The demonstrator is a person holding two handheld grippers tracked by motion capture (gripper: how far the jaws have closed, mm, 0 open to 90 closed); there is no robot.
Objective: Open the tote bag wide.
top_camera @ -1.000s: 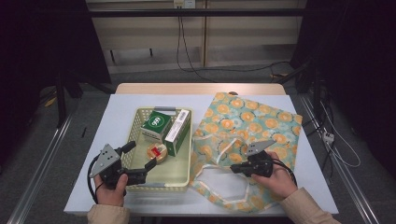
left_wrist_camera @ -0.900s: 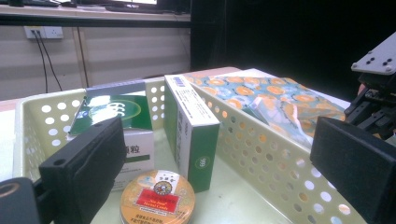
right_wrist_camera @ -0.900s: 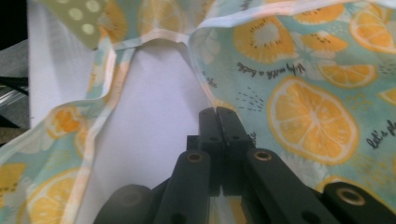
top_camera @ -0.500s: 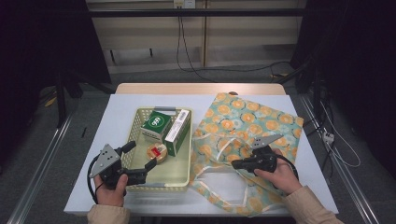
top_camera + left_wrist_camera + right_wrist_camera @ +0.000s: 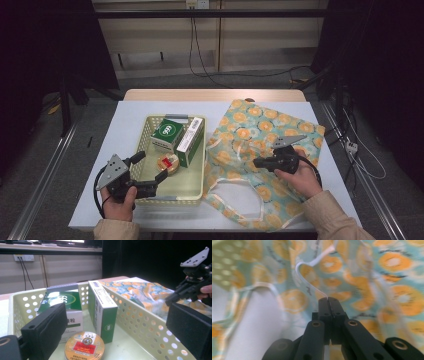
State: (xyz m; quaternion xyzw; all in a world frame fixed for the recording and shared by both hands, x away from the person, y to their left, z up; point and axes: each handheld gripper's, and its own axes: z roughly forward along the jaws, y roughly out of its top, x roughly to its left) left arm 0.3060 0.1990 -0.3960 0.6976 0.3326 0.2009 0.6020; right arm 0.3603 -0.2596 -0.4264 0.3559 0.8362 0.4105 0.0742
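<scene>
1. Right gripper clamped together on white handle of orange-print bag, near surface's right edge.
2. Left gripper apart over basket, left of bag, nearer tin.

Left hand-held gripper: gripped in the left hand at the near left, body tilted, 2 jaws spread wide, pointing right and slightly away. Left forearm in a tan sleeve enters from the bottom edge.

Right hand-held gripper: held in the right hand, raised, jaws pressed together, pointing left. Right forearm angled in from the lower right.
</scene>
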